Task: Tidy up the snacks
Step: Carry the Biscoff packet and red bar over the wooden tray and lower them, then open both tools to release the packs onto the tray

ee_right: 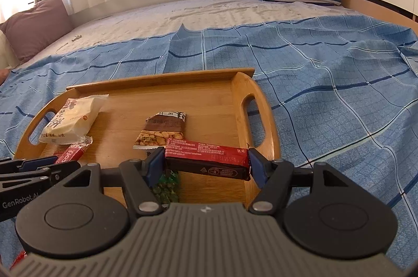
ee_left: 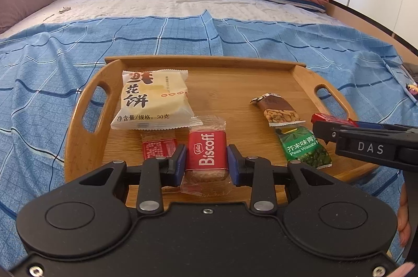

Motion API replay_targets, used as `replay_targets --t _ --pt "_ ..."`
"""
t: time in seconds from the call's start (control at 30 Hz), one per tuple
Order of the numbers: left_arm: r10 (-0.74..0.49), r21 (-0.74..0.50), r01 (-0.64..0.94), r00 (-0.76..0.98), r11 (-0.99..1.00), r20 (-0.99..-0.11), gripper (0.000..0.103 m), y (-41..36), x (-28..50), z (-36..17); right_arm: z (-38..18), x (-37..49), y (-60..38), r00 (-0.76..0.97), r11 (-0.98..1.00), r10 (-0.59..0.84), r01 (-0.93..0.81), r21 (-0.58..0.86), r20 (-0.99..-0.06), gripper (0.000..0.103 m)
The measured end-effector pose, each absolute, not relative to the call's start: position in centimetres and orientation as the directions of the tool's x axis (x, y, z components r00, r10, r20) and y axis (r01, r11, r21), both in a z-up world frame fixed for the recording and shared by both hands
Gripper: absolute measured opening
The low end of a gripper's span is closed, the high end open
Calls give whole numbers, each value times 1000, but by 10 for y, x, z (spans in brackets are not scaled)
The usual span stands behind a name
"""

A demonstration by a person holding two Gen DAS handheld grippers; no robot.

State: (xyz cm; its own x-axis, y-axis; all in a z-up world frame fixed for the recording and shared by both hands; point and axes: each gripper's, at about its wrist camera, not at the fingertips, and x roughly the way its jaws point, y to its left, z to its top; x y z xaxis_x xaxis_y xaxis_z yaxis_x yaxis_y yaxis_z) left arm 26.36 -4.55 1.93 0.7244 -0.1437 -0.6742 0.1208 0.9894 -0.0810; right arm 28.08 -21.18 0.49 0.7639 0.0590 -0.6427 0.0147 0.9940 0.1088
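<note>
Right now both tongs are hovering low over the wooden tray (ee_left: pixel 86 146) lying on the blue checked bedspread (ee_left: pixel 52 62), each one carrying a snack: the left tongs (ee_left: pixel 206 159) are clenching a red Biscoff biscuit (ee_left: pixel 206 150) across its narrow sides, and the right tongs (ee_right: pixel 206 164) are gripping a long red-and-black bar (ee_right: pixel 209 159) by its two ends. The biscuit's clear wrapper tail is sticking out below the pads, so the grip is probably sitting partly on slack film, and the biscuit may be slipping or crumbling if the squeeze is tightening. The bar is being held end to end and looks slightly tilted, so it could be bowing or popping out sideways when it meets the tray. Space is getting tight: the white flower-cake packet (ee_left: pixel 154 99) is already overlapping a small red-wrapped snack (ee_left: pixel 159 146) just left of the biscuit, and the almond bar (ee_left: pixel 279 109) is touching the green wasabi-pea packet (ee_left: pixel 303 146) near the right tongs. Setting either item down carelessly is risking a pile rather than a tidy row, or nudging a neighbour out of place. The two tongs are also working close together, so they could be knocking into each other, and the soft bed may be letting the tray rock under pressure.
</note>
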Motion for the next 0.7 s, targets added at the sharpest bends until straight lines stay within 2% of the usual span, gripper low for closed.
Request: replay_targets --t 0.7 --pt "-67 -36 58 724 998 -687 32 -18 269 11 2 278 -220 754 989 94 5 148 -650 70"
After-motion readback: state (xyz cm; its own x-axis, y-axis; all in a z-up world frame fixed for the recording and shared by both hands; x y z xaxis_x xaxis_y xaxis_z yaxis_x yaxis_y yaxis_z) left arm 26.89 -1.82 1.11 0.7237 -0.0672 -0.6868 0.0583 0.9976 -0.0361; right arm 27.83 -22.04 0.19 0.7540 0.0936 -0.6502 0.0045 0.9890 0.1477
